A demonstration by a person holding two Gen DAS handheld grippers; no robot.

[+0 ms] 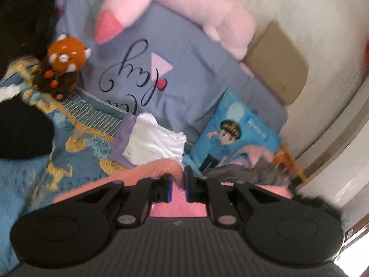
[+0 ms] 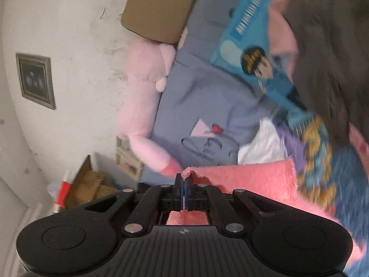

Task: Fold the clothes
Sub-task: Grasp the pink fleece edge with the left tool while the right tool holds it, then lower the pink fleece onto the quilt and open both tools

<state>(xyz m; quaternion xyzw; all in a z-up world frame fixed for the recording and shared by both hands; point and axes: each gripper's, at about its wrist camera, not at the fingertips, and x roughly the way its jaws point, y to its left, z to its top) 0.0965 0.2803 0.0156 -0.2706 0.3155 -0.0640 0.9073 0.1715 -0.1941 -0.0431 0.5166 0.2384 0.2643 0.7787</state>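
Observation:
A fluffy pink garment (image 1: 138, 175) with a dark grey part (image 1: 249, 173) hangs lifted over the bed. My left gripper (image 1: 178, 176) is shut on a fold of the pink pile, which bulges up between its pads. In the right wrist view, my right gripper (image 2: 184, 179) is shut on a corner of the same pink garment (image 2: 249, 180). The fabric stretches away to the right of it. The garment's grey part (image 2: 322, 57) hangs at the upper right. Both views are blurred.
The bed has a blue patterned spread (image 1: 69, 157). On it lie a grey-blue pillow with script lettering (image 1: 173, 69), a pink plush toy (image 1: 184, 2), an orange plush (image 1: 66, 55), white cloth on purple cloth (image 1: 156, 138) and a blue cartoon cushion (image 1: 233, 136). Cardboard boxes (image 2: 90, 184) stand by the wall.

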